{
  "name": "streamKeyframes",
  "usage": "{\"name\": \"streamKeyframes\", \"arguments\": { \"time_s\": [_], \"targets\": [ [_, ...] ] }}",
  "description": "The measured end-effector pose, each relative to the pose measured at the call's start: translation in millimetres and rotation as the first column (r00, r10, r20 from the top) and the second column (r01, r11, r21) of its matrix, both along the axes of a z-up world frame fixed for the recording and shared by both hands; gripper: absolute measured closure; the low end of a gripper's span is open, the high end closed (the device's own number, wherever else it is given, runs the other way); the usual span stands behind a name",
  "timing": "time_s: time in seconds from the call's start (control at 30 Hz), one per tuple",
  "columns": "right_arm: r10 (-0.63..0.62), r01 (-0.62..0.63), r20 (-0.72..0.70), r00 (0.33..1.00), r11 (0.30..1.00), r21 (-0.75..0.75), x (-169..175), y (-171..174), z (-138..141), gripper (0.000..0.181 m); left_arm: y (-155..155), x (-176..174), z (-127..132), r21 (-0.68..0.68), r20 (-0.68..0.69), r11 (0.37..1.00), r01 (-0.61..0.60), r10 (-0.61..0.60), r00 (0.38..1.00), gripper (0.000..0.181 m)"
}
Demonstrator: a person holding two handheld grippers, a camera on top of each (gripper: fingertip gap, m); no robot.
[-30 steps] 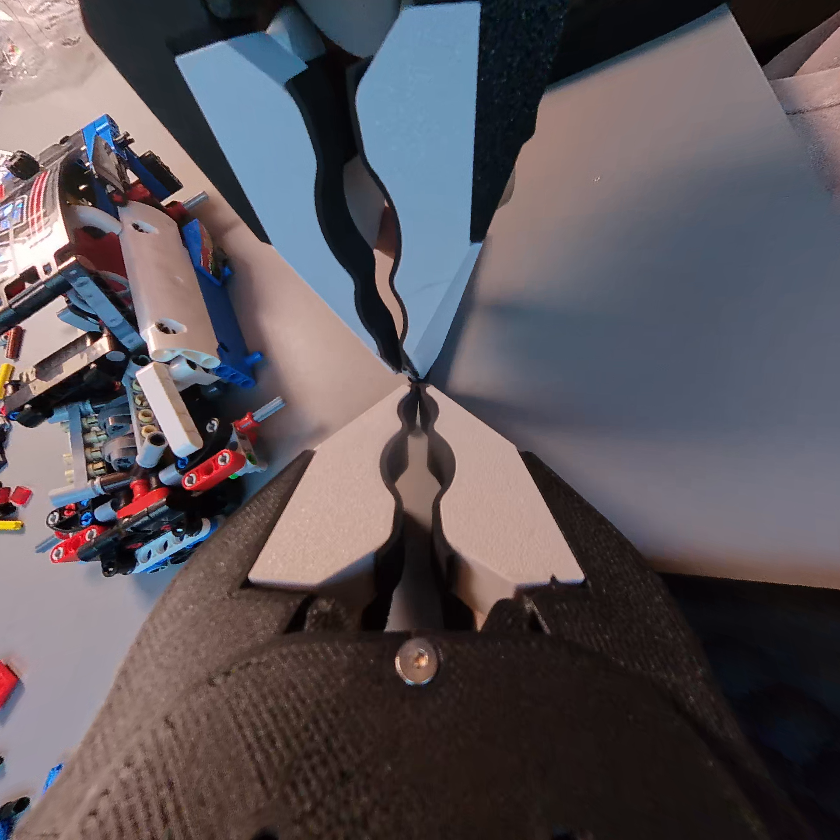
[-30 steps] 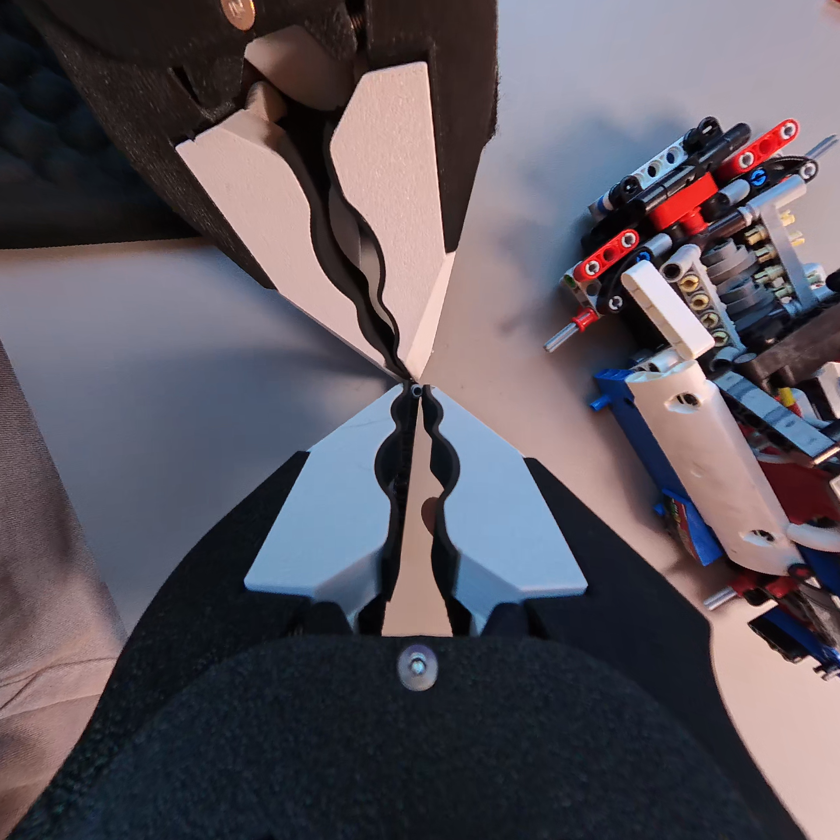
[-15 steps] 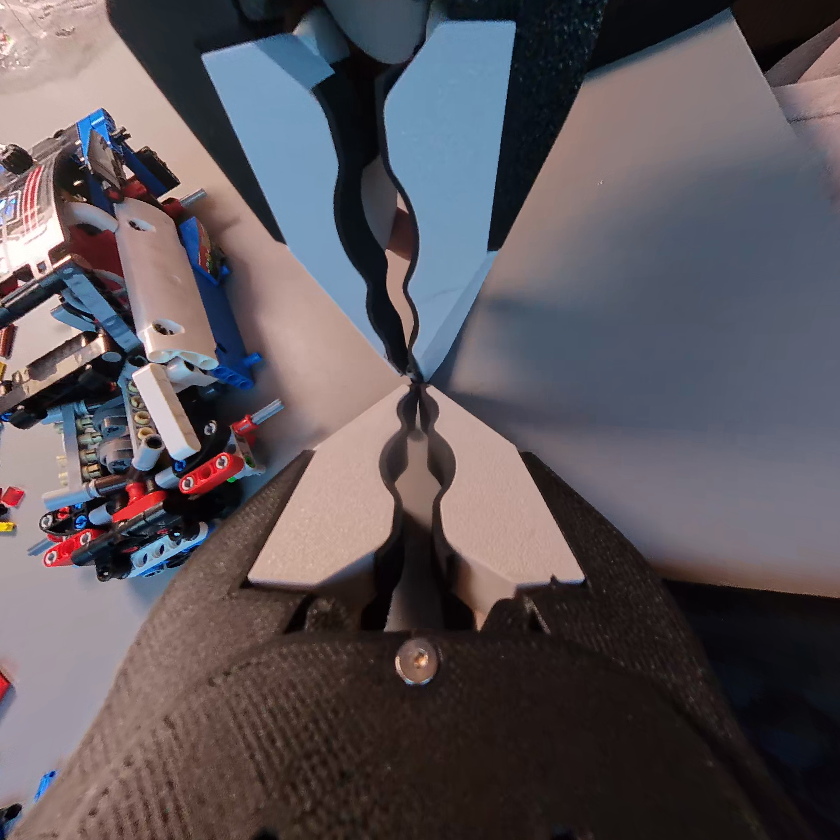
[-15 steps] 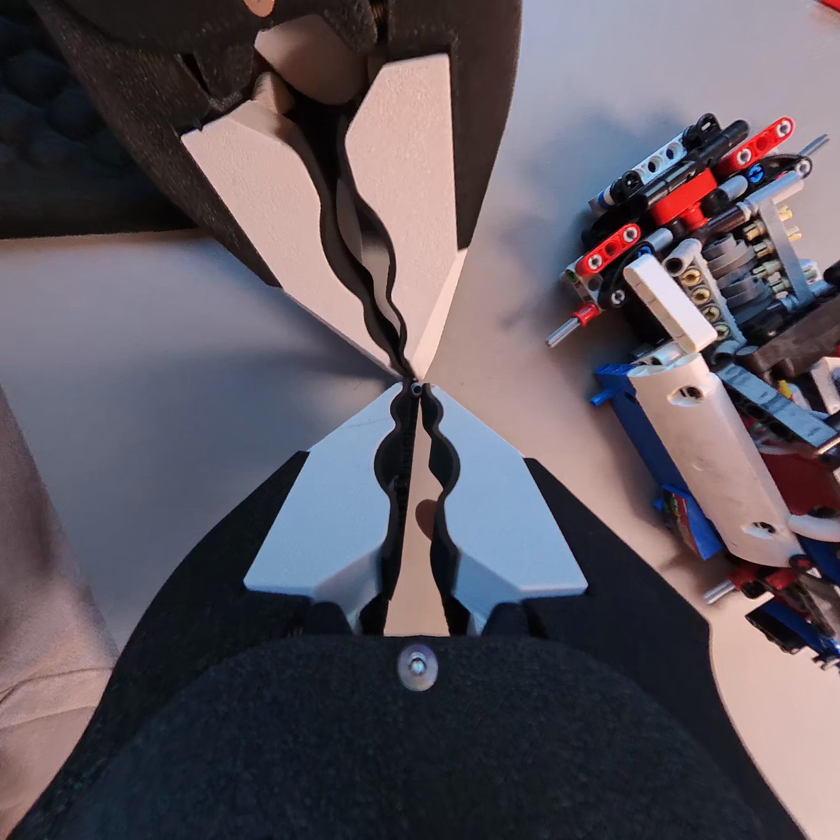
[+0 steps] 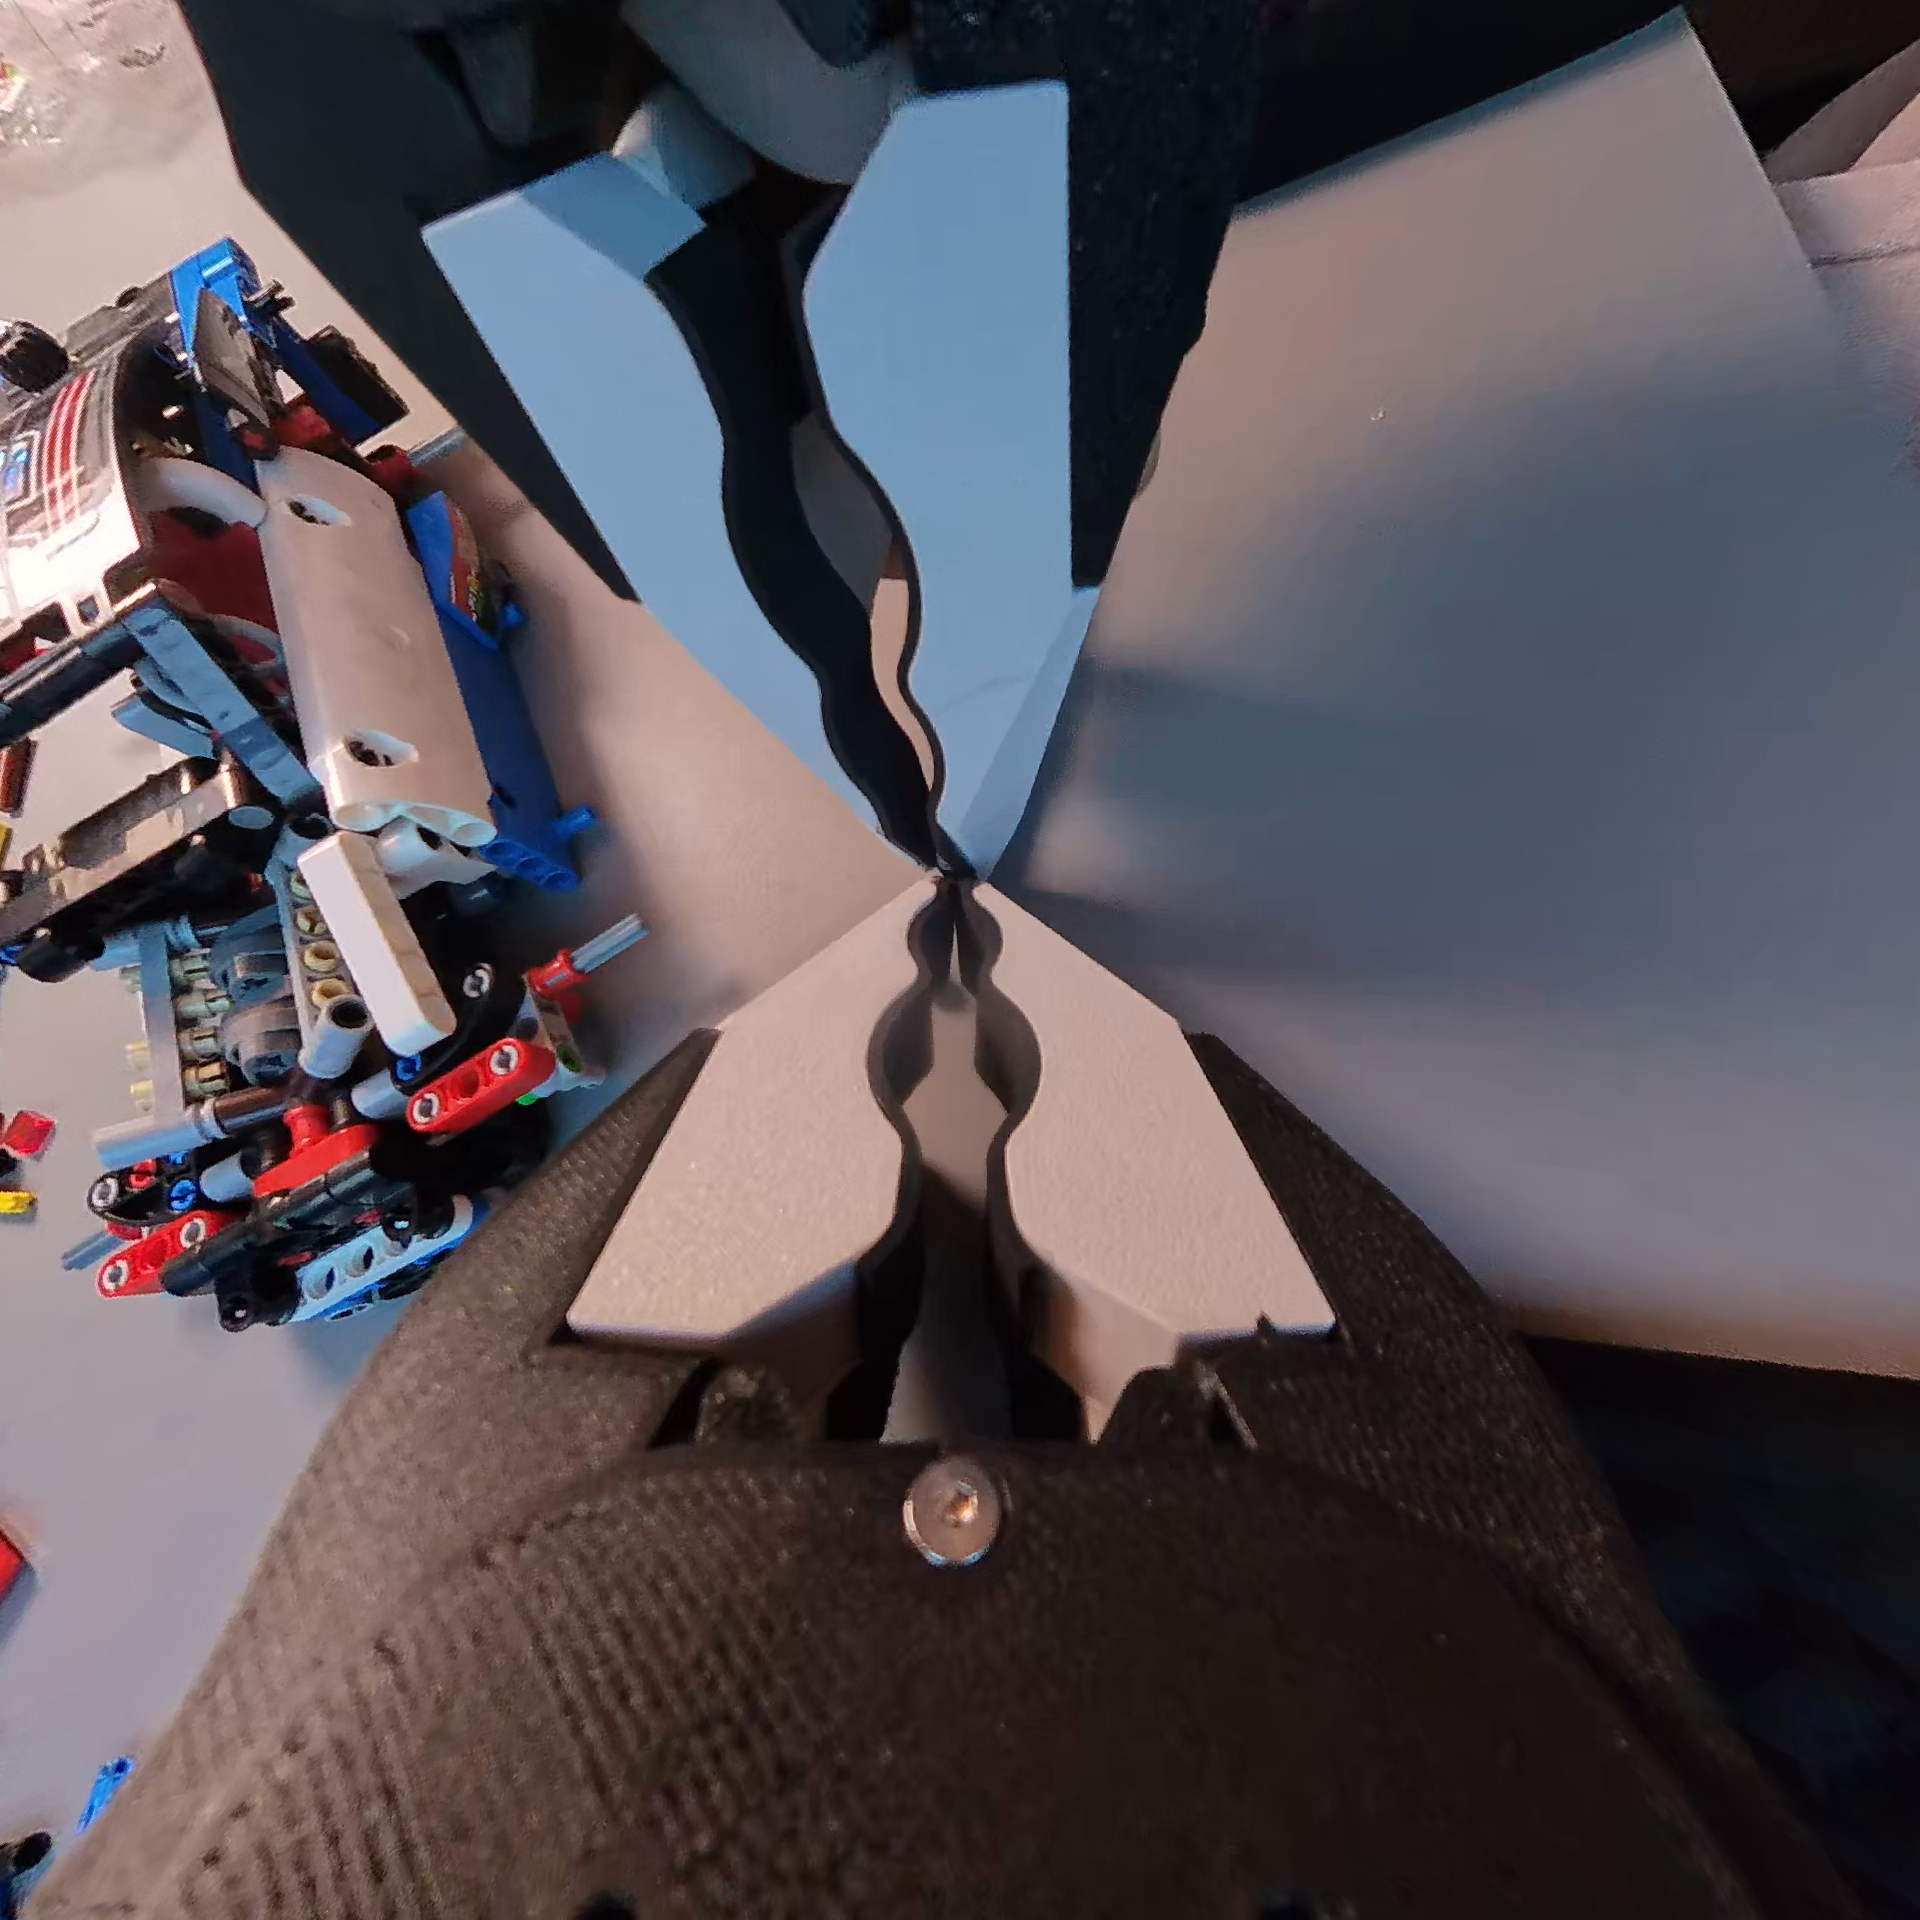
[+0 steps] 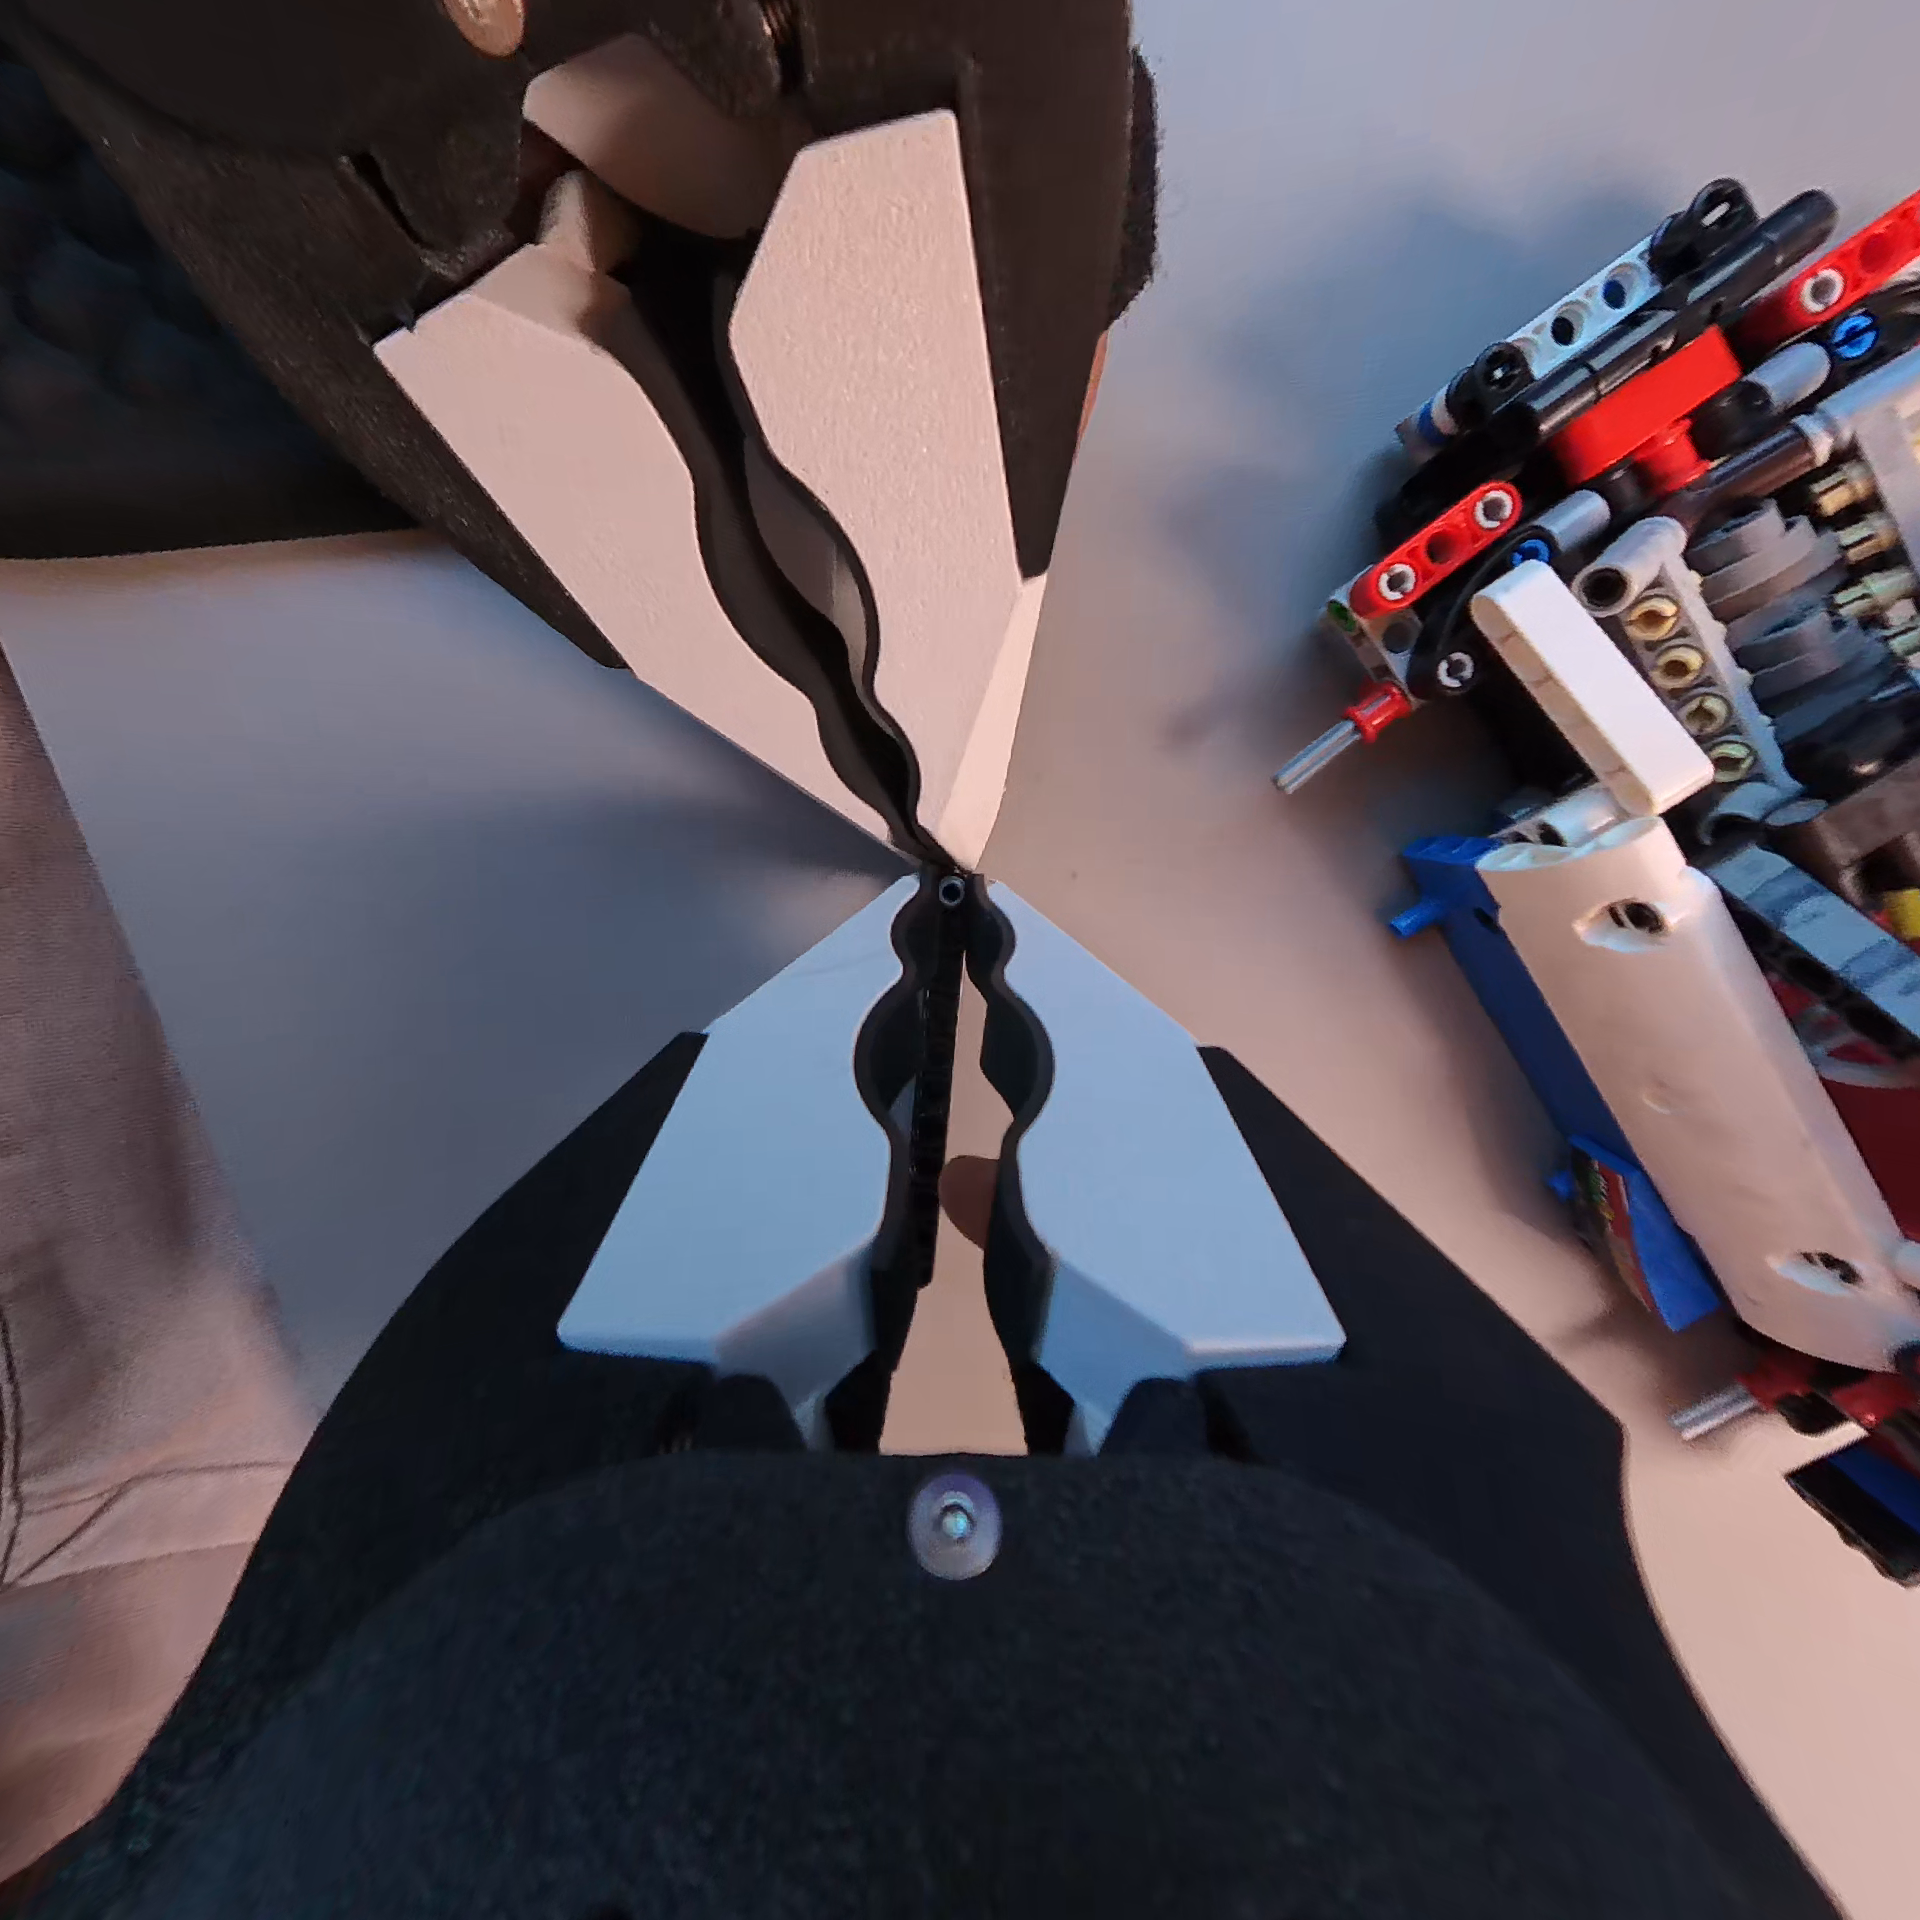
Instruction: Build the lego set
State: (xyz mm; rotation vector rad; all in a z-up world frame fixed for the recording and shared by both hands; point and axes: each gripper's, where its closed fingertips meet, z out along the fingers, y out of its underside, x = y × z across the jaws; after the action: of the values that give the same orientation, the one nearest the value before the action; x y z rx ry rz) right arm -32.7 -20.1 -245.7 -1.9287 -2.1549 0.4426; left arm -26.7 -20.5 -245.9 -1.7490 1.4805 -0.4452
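Lying on its side on the grey worktop [image 5: 1455, 727], the half-built lego vehicle [image 5: 343, 831] fills the 9 o'clock part of the left wrist view and the 3 o'clock part of the right wrist view [image 6: 1683, 790]. Its long white panel [image 6: 1704, 1081] runs along a blue beam, and a short white beam [image 6: 1590, 686] juts out beside a row of tan pins. Red beams, black links and grey axles crowd the end of the model closest to the grippers. A striped sticker panel [image 5: 62, 468] shows at its far end, near 10 o'clock in the left wrist view.

Well apart from the model, the two grippers meet tip to tip above bare worktop. The right gripper [image 6: 951, 894] has its fingers [image 6: 790, 1143] pressed nearly together on a small black pin [image 6: 951, 890], whose round hollow end shows right at the tips. The left gripper [image 5: 951, 904] reaches the same spot from the opposite side, its fingers [image 5: 769, 1132] closed to a thin wavy slit; whether they also grip the pin cannot be told. In each view the other gripper comes down from 12 o'clock.

Small loose pieces [image 5: 21, 1132], red, yellow and blue, lie scattered at the 8 o'clock edge of the left wrist view. Pale cloth [image 6: 83, 1247] shows at 9 o'clock in the right wrist view.
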Motion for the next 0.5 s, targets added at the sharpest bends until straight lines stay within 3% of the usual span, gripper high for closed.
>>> {"name": "streamKeyframes", "arguments": {
  "time_s": [0.17,0.23,0.3,0.43,0.5],
  "targets": [
    [-0.011,0.01,-0.058,0.998,1.0,-0.011,-0.9,1.2,2.3,0.178,0.5,-0.3,0.8,0.006,0.005,1.0,-0.004,0.004,1.0,0.181],
    [0.002,-0.005,-0.122,0.993,1.0,-0.029,-4.2,-0.5,9.0,0.158,0.2,-0.1,1.0,0.013,0.005,1.0,-0.002,0.002,1.0,0.181],
    [0.027,-0.03,-0.148,0.989,0.999,-0.019,-2.9,-0.8,15.5,0.154,0.2,-0.1,1.1,0.012,0.006,1.0,-0.002,0.002,1.0,0.181],
    [0.115,-0.099,-0.174,0.978,0.99,0.096,0.6,-0.9,21.6,0.162,-0.1,-0.1,1.2,0.01,0.007,1.0,-0.001,0.001,1.0,0.181],
    [0.117,-0.092,-0.184,0.976,0.986,0.138,-0.5,0.7,21.8,0.177,0.0,-0.1,1.2,0.009,0.008,1.0,-0.001,0.001,1.0,0.181]
  ]
}}
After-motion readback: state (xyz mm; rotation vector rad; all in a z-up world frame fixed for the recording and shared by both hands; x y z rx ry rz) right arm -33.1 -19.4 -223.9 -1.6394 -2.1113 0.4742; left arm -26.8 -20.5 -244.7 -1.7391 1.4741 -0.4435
